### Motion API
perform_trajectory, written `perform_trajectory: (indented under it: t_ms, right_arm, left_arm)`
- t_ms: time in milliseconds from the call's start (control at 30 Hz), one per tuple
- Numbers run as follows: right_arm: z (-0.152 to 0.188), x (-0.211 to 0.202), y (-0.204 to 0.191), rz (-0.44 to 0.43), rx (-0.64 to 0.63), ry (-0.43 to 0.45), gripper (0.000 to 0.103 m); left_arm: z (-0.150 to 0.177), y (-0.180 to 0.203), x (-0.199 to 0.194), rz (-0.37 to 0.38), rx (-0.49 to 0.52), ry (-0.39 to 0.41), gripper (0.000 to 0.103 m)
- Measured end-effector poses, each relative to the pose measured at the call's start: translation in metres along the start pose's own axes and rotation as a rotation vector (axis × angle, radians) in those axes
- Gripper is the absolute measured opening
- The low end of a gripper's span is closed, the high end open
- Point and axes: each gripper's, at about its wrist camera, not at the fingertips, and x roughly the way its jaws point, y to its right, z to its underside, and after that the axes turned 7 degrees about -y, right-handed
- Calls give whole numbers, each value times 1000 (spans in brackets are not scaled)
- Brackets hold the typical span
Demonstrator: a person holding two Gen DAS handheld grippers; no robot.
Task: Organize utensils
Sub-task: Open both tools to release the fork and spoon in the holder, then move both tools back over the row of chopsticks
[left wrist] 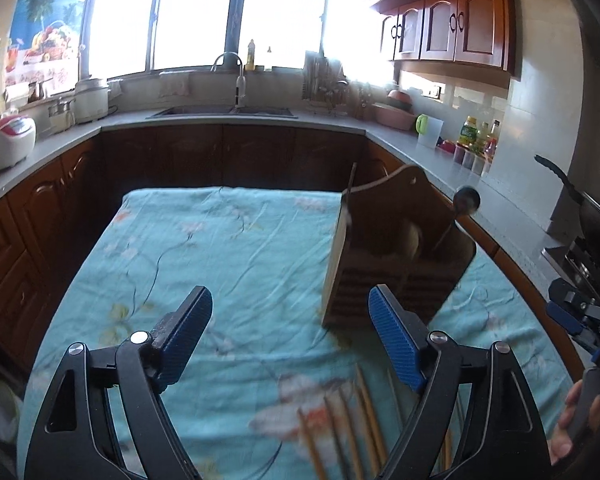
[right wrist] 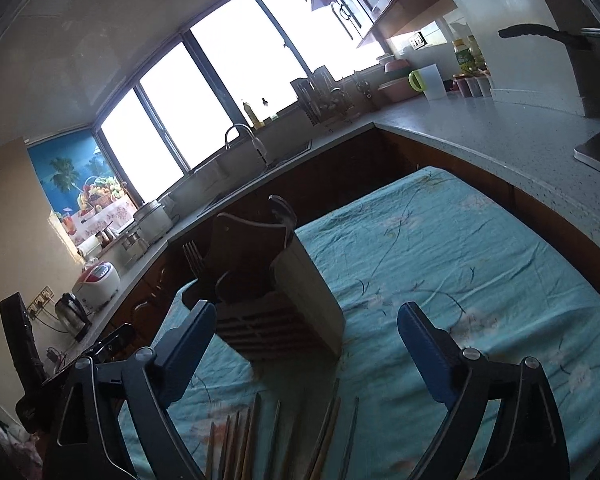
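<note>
Here, both grippers, left gripper point(left wrist: 290, 334) and right gripper point(right wrist: 306, 354), stand wide apart and empty above loose chopsticks point(left wrist: 352, 432) lying near on the floral tablecloth point(left wrist: 220, 248). Just beyond stands the wooden utensil holder point(left wrist: 396, 264), already containing a spoon point(left wrist: 466, 200), presumably their destination; nothing blocks the approach.

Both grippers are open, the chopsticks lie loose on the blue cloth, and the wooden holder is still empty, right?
Not quite: the wooden holder is not empty. The right wrist view shows a fork and a dark utensil standing in it. The rest holds: the left gripper and right gripper are open, and the chopsticks lie loose on the blue cloth.
</note>
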Motion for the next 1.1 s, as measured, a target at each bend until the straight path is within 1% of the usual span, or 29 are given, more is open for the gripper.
perform_trajectory:
  t_ms: [100,200,300,500,533,633,767,867,933,1000,1033,1067,1100]
  right_arm:
    - [17,-9,-5,15,-32,-43,99]
    - [34,-15,-11,67,-75,-82,101]
    - [51,-15,-18,109,-99,-154,102]
    - [78,-16,-28,254,-116,-238,103]
    - [82,-16,-28,260,-126,-247,103]
    - [89,-23,-30,224,-149,-241,103]
    - [99,-31,-28,174,-124,-214,103]
    - [110,-36,-34,165,-190,-161,103]
    - [112,-32,-38,184,-211,-178,103]
    - [110,-26,-40,170,-207,-203,102]
    - [109,-24,-40,154,-196,-210,100]
    - [108,-23,-39,144,-189,-211,99]
    - [106,-20,-39,134,-186,-214,94]
  left_arm:
    - [23,-8,-9,-6,-27,-21,83]
    - [43,-15,-19,-15,-57,-41,83]
    - [61,-20,-28,-16,-79,-49,83]
    - [89,-26,-41,-29,-92,-75,83]
    - [93,-28,-43,-36,-100,-76,84]
    - [104,-31,-47,-48,-129,-75,84]
    - [117,-32,-47,-33,-133,-112,84]
    - [123,-32,-42,-44,-130,-146,84]
    - [124,-32,-36,-43,-129,-181,85]
    - [124,-31,-31,-50,-129,-203,87]
    - [123,-30,-29,-60,-124,-209,89]
    - [122,-28,-27,-66,-114,-212,90]
    - [121,-28,-26,-66,-111,-214,90]
